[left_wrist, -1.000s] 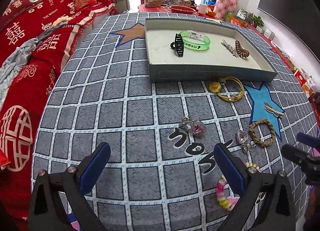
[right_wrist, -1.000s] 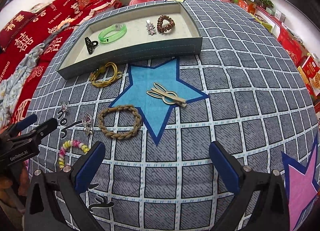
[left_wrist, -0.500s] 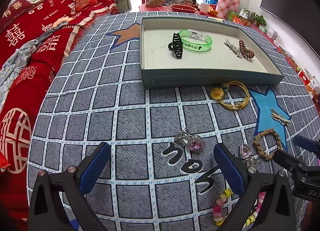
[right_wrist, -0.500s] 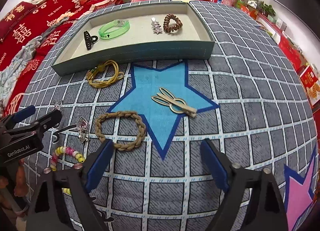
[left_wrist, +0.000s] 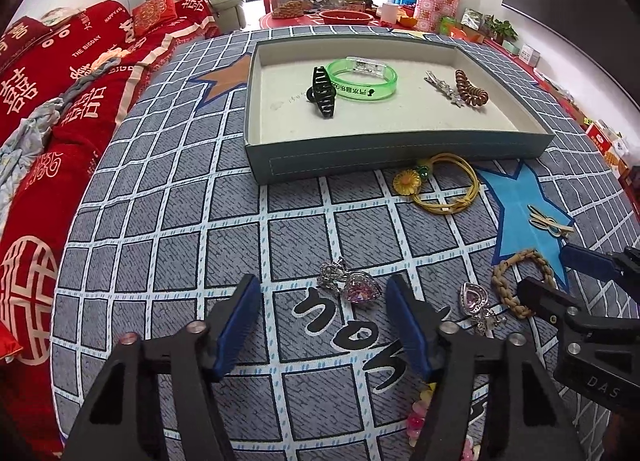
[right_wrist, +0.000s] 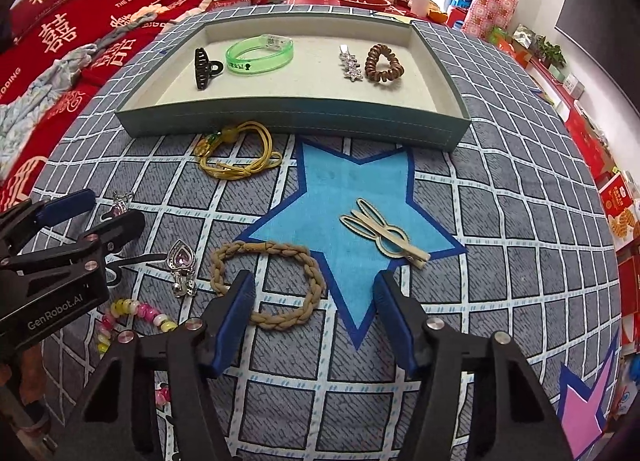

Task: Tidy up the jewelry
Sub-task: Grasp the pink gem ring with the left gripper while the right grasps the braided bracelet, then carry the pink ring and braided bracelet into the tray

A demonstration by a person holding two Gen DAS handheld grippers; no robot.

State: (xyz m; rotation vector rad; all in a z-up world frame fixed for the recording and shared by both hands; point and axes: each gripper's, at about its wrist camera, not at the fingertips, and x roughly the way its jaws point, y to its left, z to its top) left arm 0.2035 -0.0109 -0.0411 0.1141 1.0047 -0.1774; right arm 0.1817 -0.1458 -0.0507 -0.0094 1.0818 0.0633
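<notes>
Jewelry is lying scattered over a grey grid-patterned tablecloth [left_wrist: 168, 221], some of it already sitting inside a shallow teal tray [left_wrist: 392, 157] at twelve o'clock in both wrist views. Inside the tray, a black claw clip [left_wrist: 322, 91] is resting against a green translucent bangle [left_wrist: 362, 79], while a silver star clip [left_wrist: 442, 87] is lying just beside a brown coil hair tie [left_wrist: 472, 91]. Just outside the tray's near wall, a yellow cord bracelet with a flower charm [left_wrist: 440, 185] is lying on the cloth. The left gripper [left_wrist: 320, 325] is closing its jaws with a pink heart-shaped earring [left_wrist: 352, 287] lying between the blue pads, not yet pressed by them. A second pink heart earring [left_wrist: 474, 299] is lying at three o'clock of it, near a braided tan bracelet [right_wrist: 268, 281]. The right gripper [right_wrist: 312, 317] is also closing, its jaws straddling the near right part of that braided loop without pinching it. A wooden scissor-shaped clip [right_wrist: 384, 235] is sitting on the blue star print [right_wrist: 360, 197] at one o'clock of the right gripper, and a pastel beaded bracelet [right_wrist: 132, 311] is lying at nine o'clock, partly under the left gripper's body.
</notes>
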